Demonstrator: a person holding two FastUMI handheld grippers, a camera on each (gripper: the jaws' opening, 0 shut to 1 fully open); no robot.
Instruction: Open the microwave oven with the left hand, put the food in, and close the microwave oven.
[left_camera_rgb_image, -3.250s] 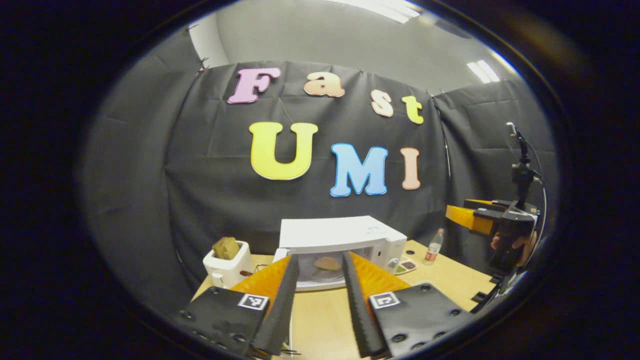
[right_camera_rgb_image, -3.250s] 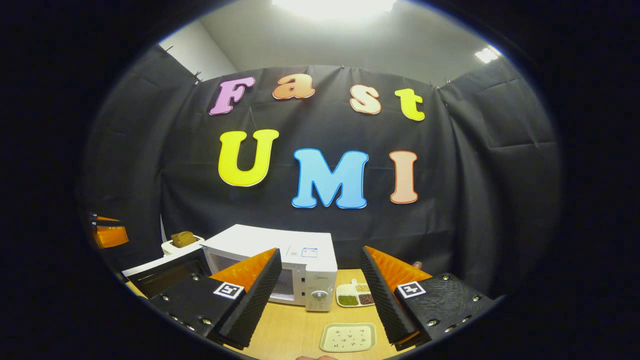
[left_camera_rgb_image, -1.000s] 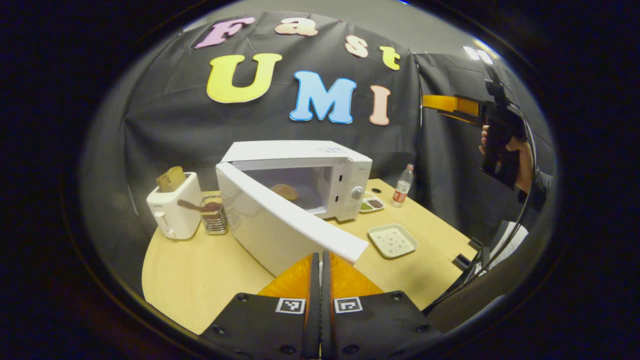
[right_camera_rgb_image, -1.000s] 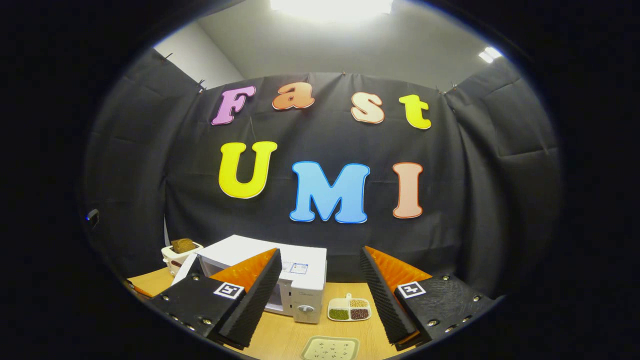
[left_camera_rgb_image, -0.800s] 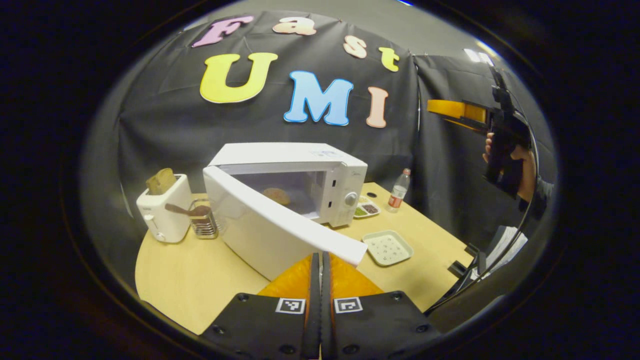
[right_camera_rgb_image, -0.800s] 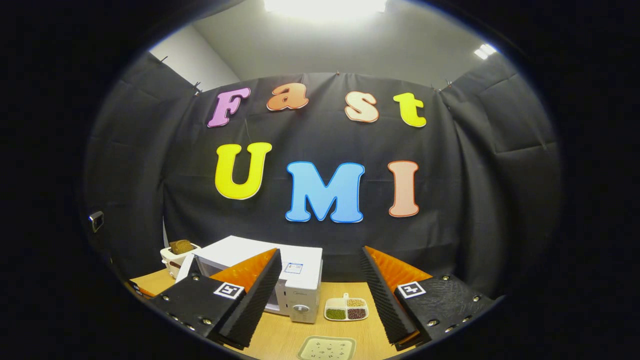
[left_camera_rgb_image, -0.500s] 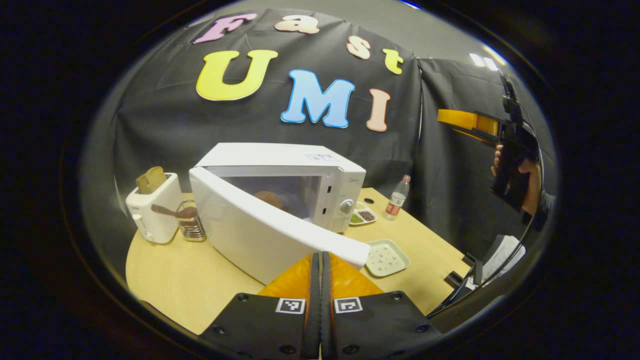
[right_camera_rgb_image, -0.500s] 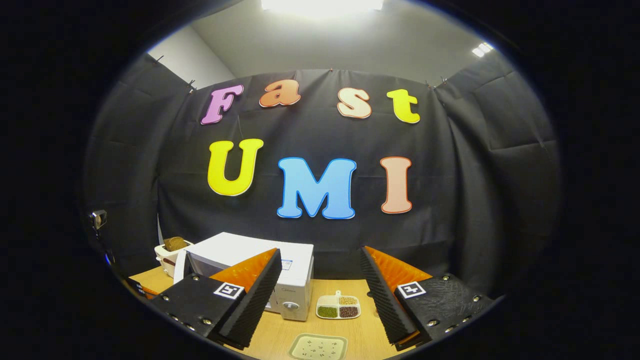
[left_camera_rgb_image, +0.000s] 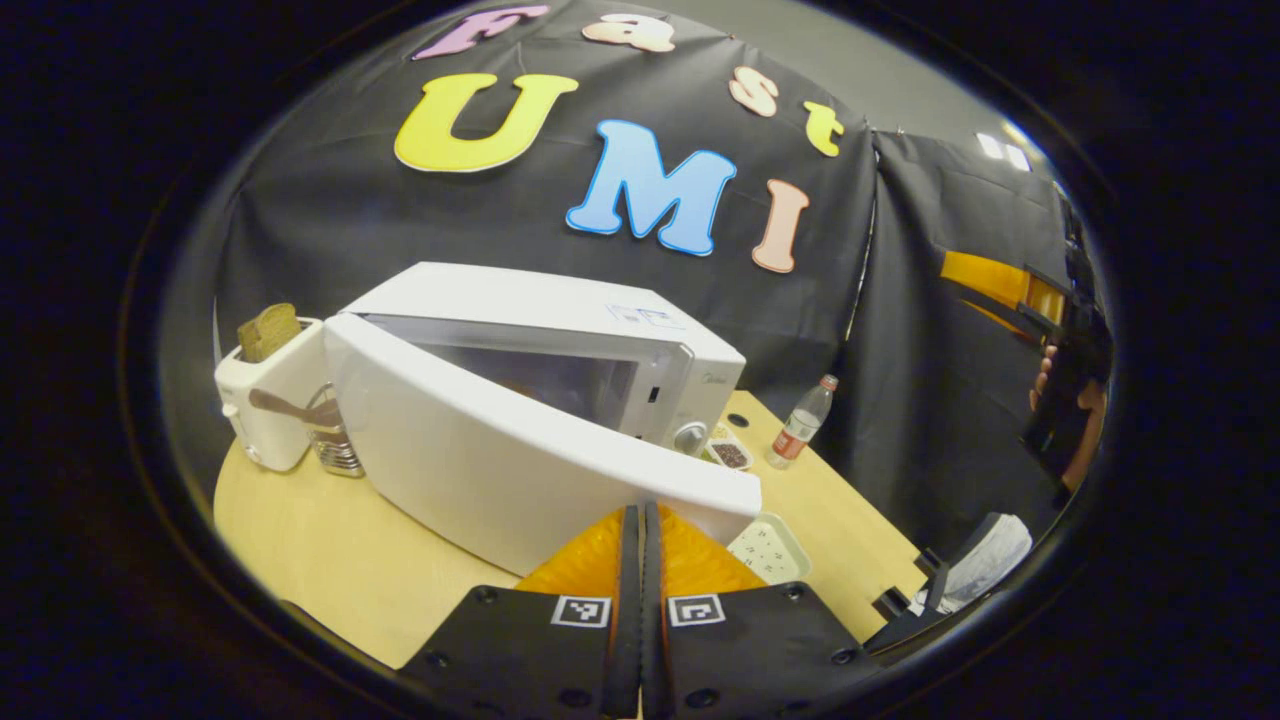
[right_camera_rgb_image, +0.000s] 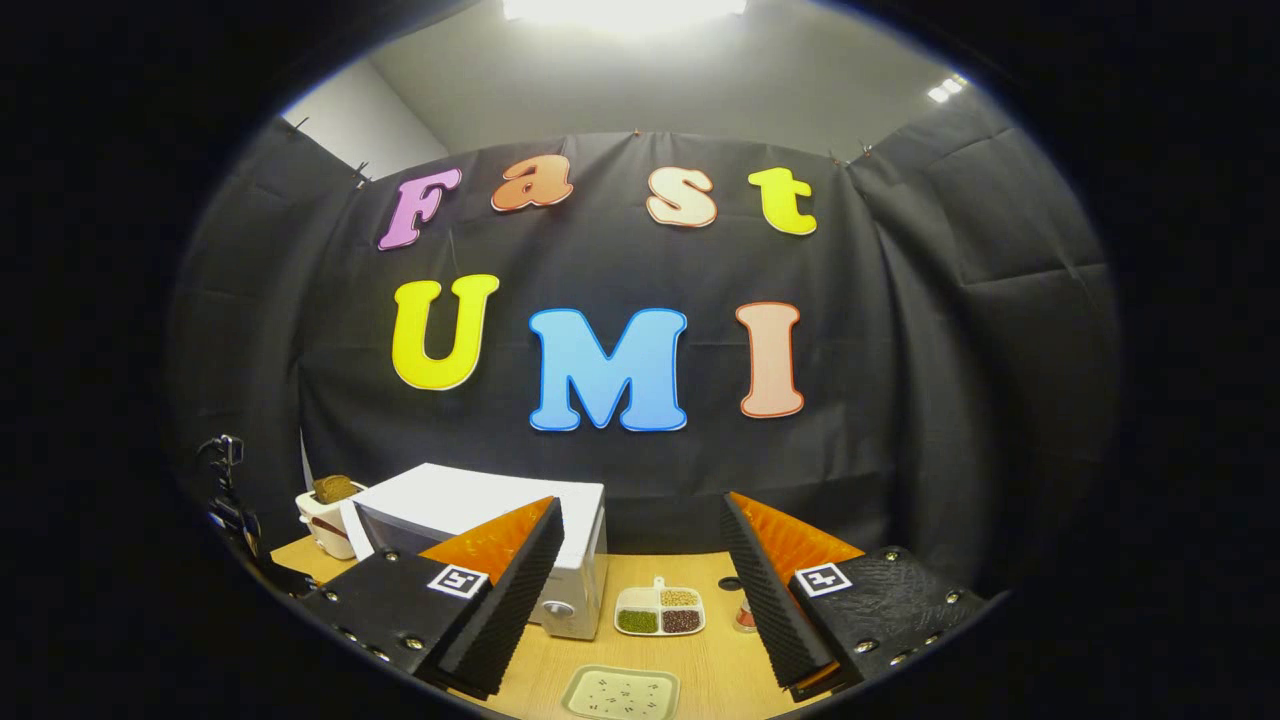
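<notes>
Over the last second I have swung the microwave door (left_camera_rgb_image: 520, 450) further round toward the cabinet; the gap that showed the food on the turntable a moment ago has narrowed, and now only a dim brownish shape shows behind the opening, so I judge the food is inside and I am on the closing step, with the latch not yet home. My left hand-held gripper (left_camera_rgb_image: 640, 520) has its fingers pressed flat together, holding nothing, and its tips sit against or just beside the door's free edge, pushing; I cannot tell if they truly touch. My right hand-held gripper (right_camera_rgb_image: 640, 580) is spread wide and empty, raised off the bench (right_camera_rgb_image: 700, 660), and in the left gripper view it is held up at the far right by a hand (left_camera_rgb_image: 1065, 400).

The microwave oven (left_camera_rgb_image: 560, 320) is a smooth, glossy white box with rounded corners and a round knob (left_camera_rgb_image: 688, 436). The bench is pale wood grain. Near it stand a white toaster (left_camera_rgb_image: 265, 395) with a rough slice of bread, a divided dish of beans (right_camera_rgb_image: 658, 611), a speckled square plate (right_camera_rgb_image: 620, 692) and a clear plastic bottle (left_camera_rgb_image: 800, 432)
</notes>
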